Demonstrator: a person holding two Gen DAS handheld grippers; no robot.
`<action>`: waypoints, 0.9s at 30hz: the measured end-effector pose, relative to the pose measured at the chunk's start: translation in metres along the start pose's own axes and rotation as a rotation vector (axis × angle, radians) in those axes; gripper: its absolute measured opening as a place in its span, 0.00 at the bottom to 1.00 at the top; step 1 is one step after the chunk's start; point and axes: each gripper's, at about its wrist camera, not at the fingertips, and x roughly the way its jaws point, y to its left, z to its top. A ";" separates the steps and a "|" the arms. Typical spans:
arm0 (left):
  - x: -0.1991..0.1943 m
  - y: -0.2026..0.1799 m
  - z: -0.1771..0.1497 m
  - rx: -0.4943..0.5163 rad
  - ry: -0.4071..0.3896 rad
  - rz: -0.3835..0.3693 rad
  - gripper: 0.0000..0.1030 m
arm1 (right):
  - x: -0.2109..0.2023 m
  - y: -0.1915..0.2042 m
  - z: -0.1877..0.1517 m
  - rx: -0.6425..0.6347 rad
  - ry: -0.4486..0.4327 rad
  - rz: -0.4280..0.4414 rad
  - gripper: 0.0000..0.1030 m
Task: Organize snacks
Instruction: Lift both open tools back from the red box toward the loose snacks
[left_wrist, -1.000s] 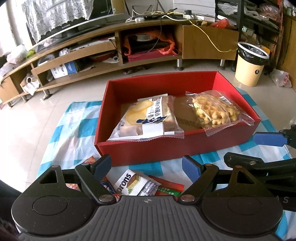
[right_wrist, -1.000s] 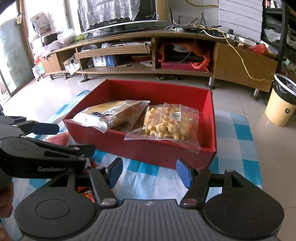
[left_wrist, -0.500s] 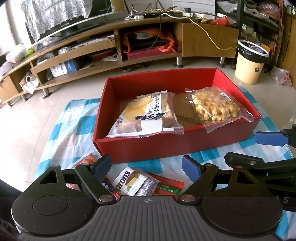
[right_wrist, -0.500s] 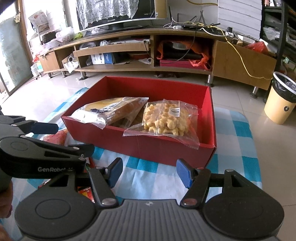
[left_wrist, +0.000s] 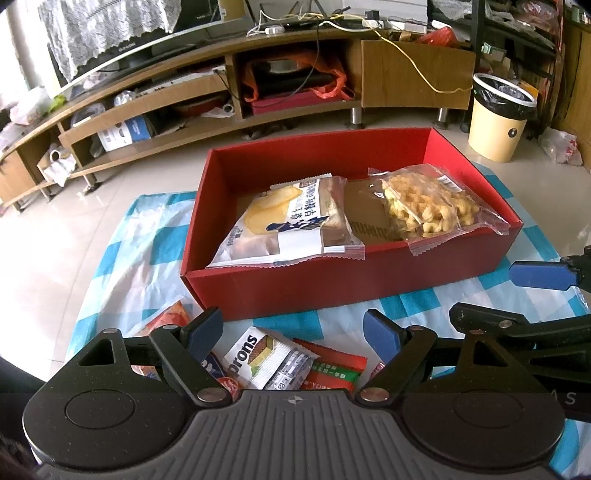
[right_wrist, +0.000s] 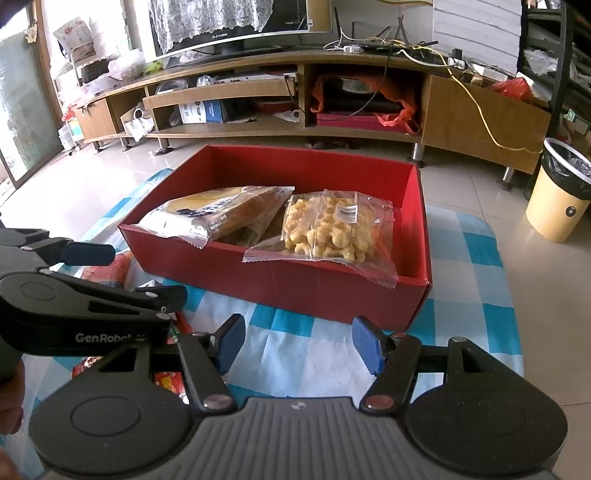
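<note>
1. Landmark is the red box (left_wrist: 343, 288) sitting on the blue-checked cloth (left_wrist: 122, 236) on the floor. Two snacks are already inside it — a bread pack (left_wrist: 291, 225) on its left side and a clear bag of yellow puffs (left_wrist: 428, 210) on its right, both leaning over its near wall.
2. Still loose in front of the box: a white wafer pack (left_wrist: 266, 358), a red-green packet (left_wrist: 332, 371) and a couple more red ones, partly hidden by the left claw.
3. Left claw (left_wrist: 291, 332) hangs right over that pile, fingers wide apart, holding nothing.
4. Right claw (right_wrist: 297, 341) is in front of the box too, fingers apart over bare cloth — also empty.
5. I'd guess it's under halfway, loose pile next.
</note>
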 end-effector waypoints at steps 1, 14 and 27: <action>0.000 0.000 0.000 0.002 0.001 -0.001 0.85 | 0.000 0.000 0.000 0.000 0.002 0.000 0.58; 0.002 -0.002 -0.001 0.007 0.007 -0.003 0.85 | 0.002 0.000 -0.001 -0.009 0.012 -0.002 0.59; 0.003 -0.002 -0.005 0.014 0.013 -0.003 0.86 | 0.001 -0.001 -0.002 -0.021 0.021 0.007 0.60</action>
